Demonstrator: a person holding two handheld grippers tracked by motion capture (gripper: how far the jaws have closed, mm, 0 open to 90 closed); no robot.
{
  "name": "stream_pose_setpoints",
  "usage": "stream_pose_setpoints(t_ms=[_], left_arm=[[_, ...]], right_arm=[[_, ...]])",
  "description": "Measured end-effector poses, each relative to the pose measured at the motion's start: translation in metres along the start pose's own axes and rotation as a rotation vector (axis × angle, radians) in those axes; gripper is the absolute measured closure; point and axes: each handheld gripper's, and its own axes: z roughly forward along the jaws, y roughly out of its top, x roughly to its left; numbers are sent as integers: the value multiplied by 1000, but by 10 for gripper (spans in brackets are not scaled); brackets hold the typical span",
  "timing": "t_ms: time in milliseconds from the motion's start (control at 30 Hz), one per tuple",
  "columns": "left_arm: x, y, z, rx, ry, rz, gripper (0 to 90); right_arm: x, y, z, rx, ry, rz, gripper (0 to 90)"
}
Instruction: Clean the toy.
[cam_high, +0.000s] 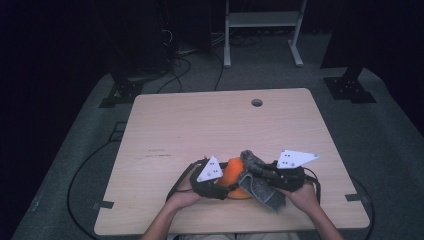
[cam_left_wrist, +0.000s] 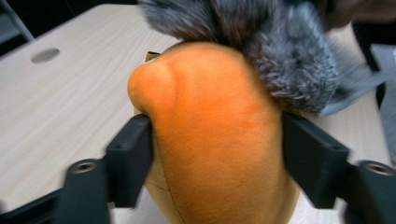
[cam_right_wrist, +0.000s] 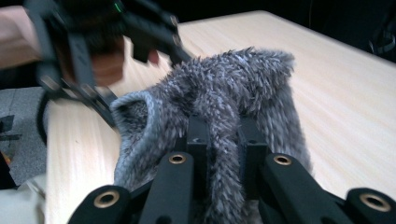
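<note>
An orange plush toy (cam_high: 231, 176) lies near the table's front edge, between my two grippers. In the left gripper view, the left gripper (cam_left_wrist: 217, 140) has its black jaws against both sides of the orange plush (cam_left_wrist: 215, 116), which bulges over the left jaw. A grey furry cloth (cam_high: 260, 189) is draped over the plush's right side and trails toward the front edge. My right gripper (cam_right_wrist: 224, 130) is shut on a fold of this grey fur (cam_right_wrist: 233, 79). In the high view the left gripper (cam_high: 226, 186) points right and the right gripper (cam_high: 255, 172) points left.
The light wooden table (cam_high: 200, 125) has a round hole (cam_high: 256, 102) near its far edge. Beyond it stand a white frame (cam_high: 262, 20) and black stand bases (cam_high: 350, 87), with cables on the grey floor. The person's hands come in at the front edge.
</note>
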Motion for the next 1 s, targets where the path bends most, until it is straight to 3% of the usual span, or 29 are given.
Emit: stream_pose_setpoints(t_ms=[33,67,100,200,300,367,433,500,600,633,700,800,833,900,933,967,1000], left_arm=[[3,1,1,-11,-15,-59,203],[4,1,2,-18,-24,-91,180],[3,1,3,-20,-23,-84,183],[-2,-1,0,-16,7,0,305],[-3,-2,-2,-1,13,42,346],[-2,-3,-2,-4,6,50,350],[-1,-3,-1,-1,6,60,352],[-2,-4,0,-6,-3,73,356],[-5,-3,-1,3,-5,110,359],[-4,-3,-2,5,-4,108,357],[-1,-4,-3,-3,-5,70,330],[3,1,0,-26,-30,-54,185],[2,3,1,-24,-33,-70,155],[-1,4,5,-1,-35,-74,143],[-2,3,5,-5,-25,-61,262],[-4,2,4,-13,-12,-30,262],[-5,2,3,-27,9,-2,321]], right_arm=[[-1,-4,1,-1,0,20,782],[0,-5,1,-5,7,29,782],[3,-3,1,-5,11,18,781],[9,1,1,3,16,-14,782],[-3,-2,-2,14,-1,13,782],[-11,-9,-4,38,-35,37,782],[-14,-12,-7,42,-40,58,782],[-9,-7,-8,23,-28,44,782],[2,4,-4,-27,29,12,782],[4,6,-1,-13,26,-5,782],[0,2,1,-5,28,12,782],[-4,-6,3,-4,31,66,782],[-3,-8,3,-6,37,68,782],[2,-7,5,-11,68,61,782],[3,-5,4,0,69,42,782],[3,-5,4,0,69,42,782],[-1,-4,2,-6,76,49,782]])
